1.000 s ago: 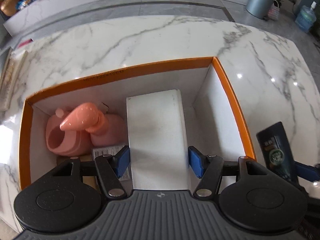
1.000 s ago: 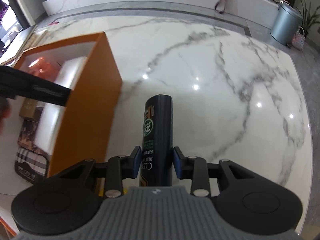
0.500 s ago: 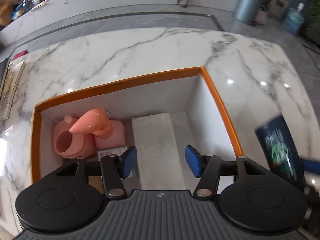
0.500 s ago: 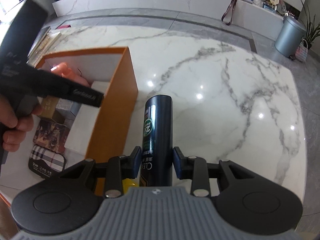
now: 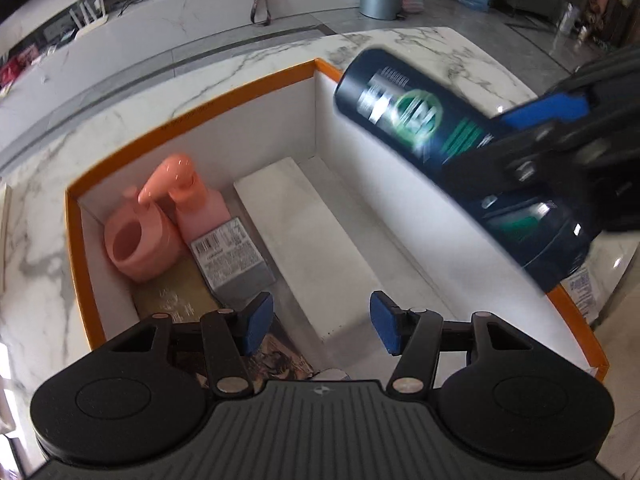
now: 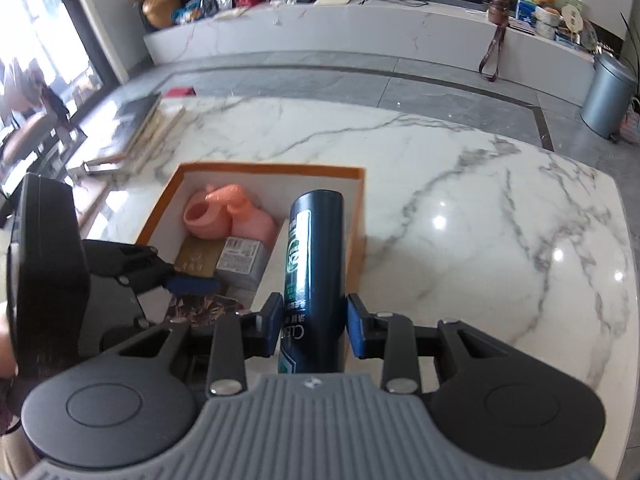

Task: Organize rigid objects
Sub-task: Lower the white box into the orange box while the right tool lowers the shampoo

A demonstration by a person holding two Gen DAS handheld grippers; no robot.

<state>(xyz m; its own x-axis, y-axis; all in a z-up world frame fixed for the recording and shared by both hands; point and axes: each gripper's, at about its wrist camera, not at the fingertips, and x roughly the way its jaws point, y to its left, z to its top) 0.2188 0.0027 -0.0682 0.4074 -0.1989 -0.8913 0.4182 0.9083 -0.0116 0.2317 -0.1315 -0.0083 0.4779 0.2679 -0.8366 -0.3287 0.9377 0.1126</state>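
Observation:
An orange-rimmed white box (image 5: 240,96) stands on the marble table. It holds a pink pump dispenser (image 5: 188,196), a pink cup (image 5: 136,244), a grey barcode carton (image 5: 232,256), a gold carton (image 5: 176,296) and a long white box (image 5: 312,240) lying flat. My left gripper (image 5: 322,328) hovers open above the white box's near end, holding nothing. My right gripper (image 6: 316,328) is shut on a dark blue bottle (image 6: 316,264), which hangs tilted over the orange box's (image 6: 272,168) right wall. In the left wrist view the bottle (image 5: 432,140) looms blurred at the upper right.
A patterned tin (image 6: 204,304) lies in the box's near part, under my left gripper (image 6: 192,284). Flat books or frames (image 6: 148,128) are stacked at the table's far left. Bare marble (image 6: 480,240) stretches right of the box. A metal bin (image 6: 608,96) stands on the floor beyond.
My left gripper let go of the white box, which now lies in the orange box, and drew back upward. My right gripper rose and carried the bottle left, over the box's right wall.

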